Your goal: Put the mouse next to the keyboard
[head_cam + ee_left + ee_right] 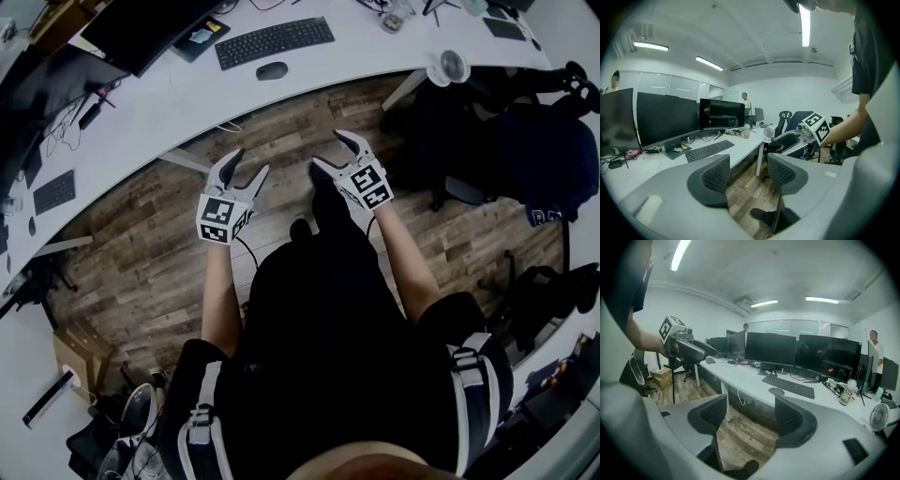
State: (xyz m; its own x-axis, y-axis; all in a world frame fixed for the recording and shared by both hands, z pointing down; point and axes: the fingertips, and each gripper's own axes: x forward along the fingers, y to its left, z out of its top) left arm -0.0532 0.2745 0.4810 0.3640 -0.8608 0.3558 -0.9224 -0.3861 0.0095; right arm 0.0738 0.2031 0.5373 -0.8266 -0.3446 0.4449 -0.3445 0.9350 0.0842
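- left tongs (251, 161): released, nothing between the jaws; held over the wood floor, well short of the bench (169, 103).
- mouse (272, 70): lies on the bench just in front of the keyboard (274, 42), near its middle, not touching it. likely light and rigid, with a smooth shell that may slip; best pinched across its two flanks.
- right tongs (328, 148): released and empty, over the floor, the nearer pair to the mouse.
- open room: bare bench from the mouse rightward to the fan (454, 67); the bench's front edge runs near the mouse, so any slide should go sideways.
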